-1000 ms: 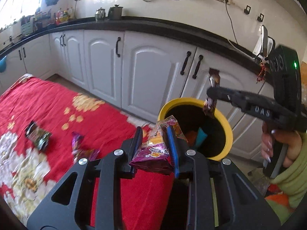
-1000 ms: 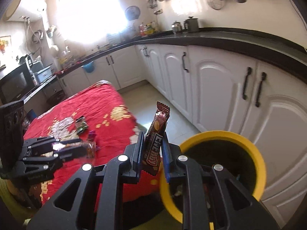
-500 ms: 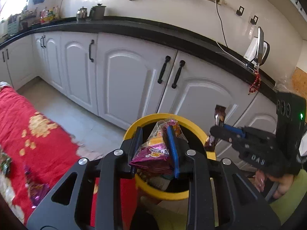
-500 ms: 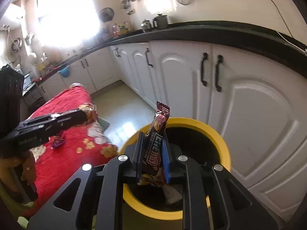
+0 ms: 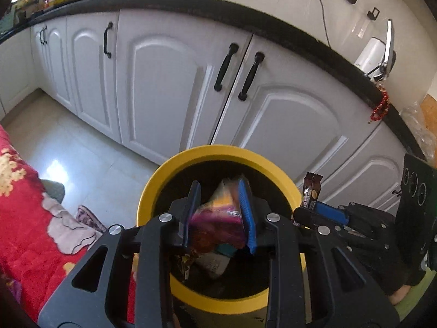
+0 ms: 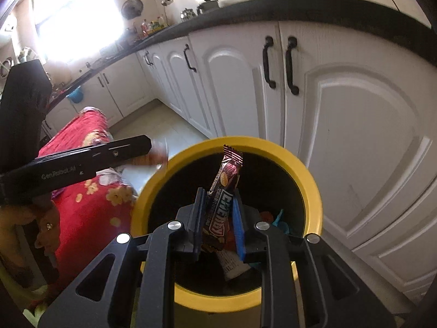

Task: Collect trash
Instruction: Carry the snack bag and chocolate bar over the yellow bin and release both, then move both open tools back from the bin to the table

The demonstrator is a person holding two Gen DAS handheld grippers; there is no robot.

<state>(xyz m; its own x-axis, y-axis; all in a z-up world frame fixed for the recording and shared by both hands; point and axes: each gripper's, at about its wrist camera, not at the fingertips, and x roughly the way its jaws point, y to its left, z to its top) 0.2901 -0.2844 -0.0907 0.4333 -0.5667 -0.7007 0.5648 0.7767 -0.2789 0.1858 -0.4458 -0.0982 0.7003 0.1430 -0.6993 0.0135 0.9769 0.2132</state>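
Observation:
A yellow-rimmed bin (image 5: pixel 153 188) with a black inside stands on the floor before white cabinets. My left gripper (image 5: pixel 218 213) hangs right over its mouth, shut on a purple and orange snack packet (image 5: pixel 218 216). My right gripper (image 6: pixel 217 218) is also above the bin (image 6: pixel 311 191), shut on a brown chocolate bar wrapper (image 6: pixel 224 191) that sticks up between the fingers. In the left wrist view the right gripper (image 5: pixel 316 210) and the wrapper (image 5: pixel 311 191) sit at the bin's right rim. Several wrappers (image 6: pixel 235 265) lie at the bottom of the bin.
A table under a red flowered cloth (image 5: pixel 19 224) borders the bin on the left; its cloth (image 6: pixel 90 213) also shows in the right wrist view. White cabinet doors (image 5: pixel 164 87) under a black counter stand behind. Pale floor tiles (image 5: pixel 82 158) lie between.
Both grippers have swung from the table side to right above the bin's mouth and tilted down, each still holding its wrapper. The table has slid out to the left edge.

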